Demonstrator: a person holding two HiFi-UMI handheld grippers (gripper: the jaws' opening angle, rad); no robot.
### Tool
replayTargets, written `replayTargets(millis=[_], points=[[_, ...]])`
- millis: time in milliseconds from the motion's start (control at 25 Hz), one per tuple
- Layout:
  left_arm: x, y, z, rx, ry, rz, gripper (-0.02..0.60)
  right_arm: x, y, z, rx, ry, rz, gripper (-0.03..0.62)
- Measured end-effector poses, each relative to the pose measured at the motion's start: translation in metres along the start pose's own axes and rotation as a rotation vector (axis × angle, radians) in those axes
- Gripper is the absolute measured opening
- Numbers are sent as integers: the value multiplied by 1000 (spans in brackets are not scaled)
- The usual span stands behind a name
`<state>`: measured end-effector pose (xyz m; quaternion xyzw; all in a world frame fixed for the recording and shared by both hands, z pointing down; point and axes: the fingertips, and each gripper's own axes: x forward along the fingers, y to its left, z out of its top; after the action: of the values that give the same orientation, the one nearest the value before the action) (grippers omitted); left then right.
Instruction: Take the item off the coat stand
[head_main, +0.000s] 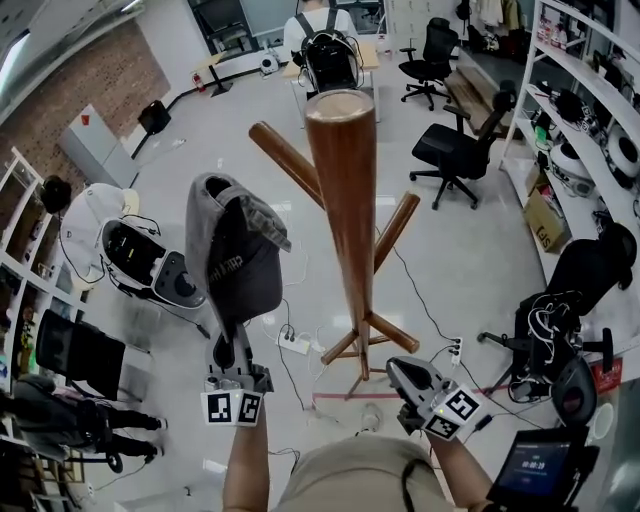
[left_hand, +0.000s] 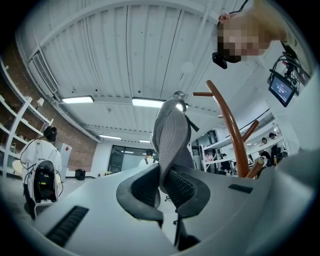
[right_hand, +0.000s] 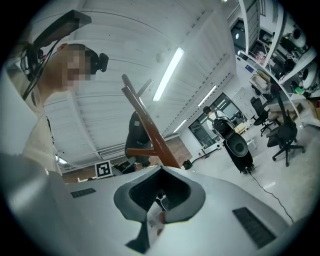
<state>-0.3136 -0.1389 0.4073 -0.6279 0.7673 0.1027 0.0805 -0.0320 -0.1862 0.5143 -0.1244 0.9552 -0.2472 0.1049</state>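
Left gripper (left_hand: 162, 176) clenched on the lower edge of a grey cap (head_main: 232, 262), holding it upright, apart from the wooden coat stand (head_main: 345, 200) and left of its peg (head_main: 285, 160), so it appears lifted free. Right gripper (right_hand: 159, 172) closed, empty, idle low near the stand's foot

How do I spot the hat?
Find the tall brown wooden coat stand in the middle of the room. Just left of it, the left gripper pinches a dark grey fabric cap. It's soft and floppy, unlike the stand's hard bare pegs.
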Motion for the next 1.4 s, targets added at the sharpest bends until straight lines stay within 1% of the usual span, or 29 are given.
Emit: replayTargets(millis=[240, 520, 800, 1120, 1280, 1400], points=[[-3, 0, -10, -11, 21, -33, 32, 12, -7, 5, -30, -4, -3, 15], [-8, 8, -16, -57, 41, -90, 32, 30, 8, 16, -54, -44, -31, 15], [-5, 18, -20, -104, 63, -160, 32, 43, 18, 13, -59, -70, -73, 15], [-6, 22, -26, -128, 85, -230, 32, 53, 35, 22, -88, -109, -105, 15], [-12, 24, -25, -127, 87, -254, 32, 53, 43, 25, -112, -118, -123, 15], [-14, 19, -33, -124, 95, -275, 32, 47, 41, 24, -123, -125, -143, 15]])
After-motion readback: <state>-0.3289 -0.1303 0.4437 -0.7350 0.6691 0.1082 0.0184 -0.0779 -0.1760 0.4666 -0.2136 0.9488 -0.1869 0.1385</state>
